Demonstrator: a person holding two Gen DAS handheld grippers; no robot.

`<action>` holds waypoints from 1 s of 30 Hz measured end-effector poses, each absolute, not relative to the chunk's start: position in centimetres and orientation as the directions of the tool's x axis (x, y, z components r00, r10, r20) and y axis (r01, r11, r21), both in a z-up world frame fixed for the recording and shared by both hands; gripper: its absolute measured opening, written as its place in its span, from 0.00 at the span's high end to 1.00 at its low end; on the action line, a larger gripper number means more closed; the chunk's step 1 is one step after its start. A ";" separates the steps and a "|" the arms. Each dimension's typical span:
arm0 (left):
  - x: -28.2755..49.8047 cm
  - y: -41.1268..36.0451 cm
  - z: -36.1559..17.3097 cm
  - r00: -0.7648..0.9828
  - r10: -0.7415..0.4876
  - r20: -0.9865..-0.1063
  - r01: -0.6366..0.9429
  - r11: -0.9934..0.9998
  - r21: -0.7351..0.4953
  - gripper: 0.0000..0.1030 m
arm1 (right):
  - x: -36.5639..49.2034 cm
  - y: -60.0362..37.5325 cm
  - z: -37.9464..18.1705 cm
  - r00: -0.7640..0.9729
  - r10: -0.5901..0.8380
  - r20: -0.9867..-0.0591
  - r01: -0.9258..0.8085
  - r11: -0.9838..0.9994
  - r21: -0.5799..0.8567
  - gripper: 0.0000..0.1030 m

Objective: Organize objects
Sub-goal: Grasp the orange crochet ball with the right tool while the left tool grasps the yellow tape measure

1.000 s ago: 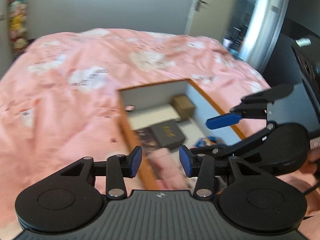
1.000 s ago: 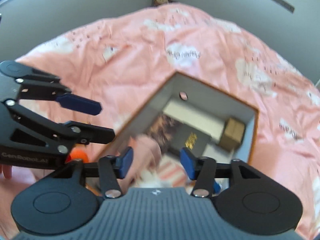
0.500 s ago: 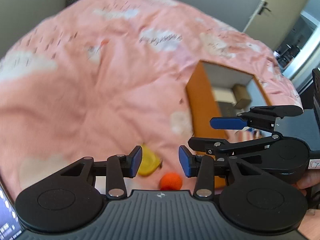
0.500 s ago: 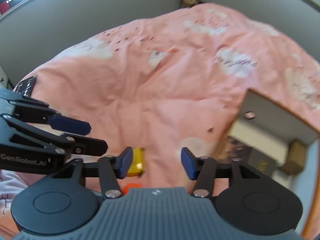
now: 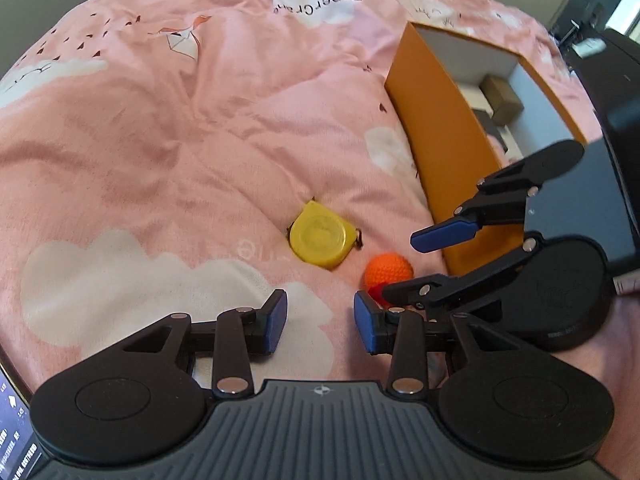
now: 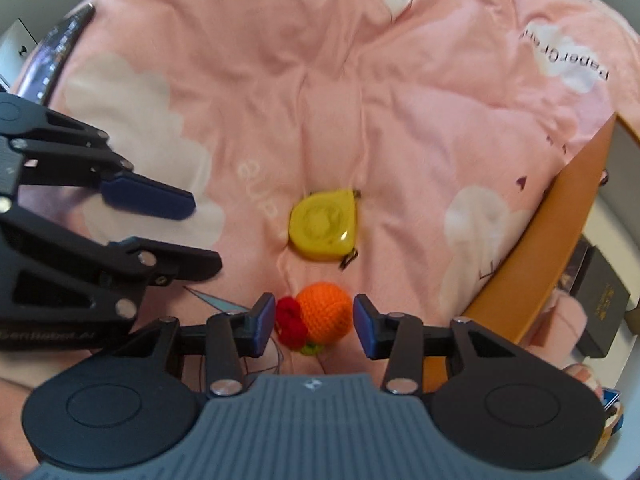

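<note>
Right tool (image 6: 314, 322) has been closing, its jaws spread around the soft, light orange yarn ball (image 6: 326, 312) on the bed, probably not squeezing yet; grab its round middle.

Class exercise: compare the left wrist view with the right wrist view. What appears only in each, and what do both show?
Only the left wrist view shows the small brown box inside the orange storage box and the doorway at top right. Only the right wrist view shows the crocheted orange toy between the right gripper's open pads, its red part, and the dark box. Both show the yellow tape measure, the toy, the orange box, the pink bedspread and the left gripper, empty; both grippers' jaws have just been closing.
</note>
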State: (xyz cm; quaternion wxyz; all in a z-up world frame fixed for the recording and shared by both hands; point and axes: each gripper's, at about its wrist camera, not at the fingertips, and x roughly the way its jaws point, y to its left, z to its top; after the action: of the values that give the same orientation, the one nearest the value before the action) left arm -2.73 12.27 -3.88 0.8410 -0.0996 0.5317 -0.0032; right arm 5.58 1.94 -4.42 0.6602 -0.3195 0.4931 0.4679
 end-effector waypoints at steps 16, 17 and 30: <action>-2.8 12.9 -4.5 0.443 -0.129 -0.887 -0.108 0.975 -0.195 0.56 | 6.2 3.2 -8.1 0.074 0.209 -0.975 -0.908 0.419 0.021 0.52; -2.7 12.8 -4.5 0.446 -0.130 -0.886 -0.105 0.975 -0.196 0.57 | 6.2 3.2 -8.1 0.077 0.212 -0.974 -0.909 0.416 0.019 0.52; -0.5 10.3 -1.6 0.539 -0.054 -0.840 0.050 0.998 -0.032 0.44 | 6.8 -0.6 -0.1 0.268 0.434 -0.860 -0.896 0.440 -0.058 0.54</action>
State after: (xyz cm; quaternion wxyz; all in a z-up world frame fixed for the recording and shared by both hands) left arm -0.51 10.27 -1.56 0.8773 -0.0018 0.4790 -0.0296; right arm 6.76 -0.62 -0.11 0.7441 -0.2836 0.4077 0.4469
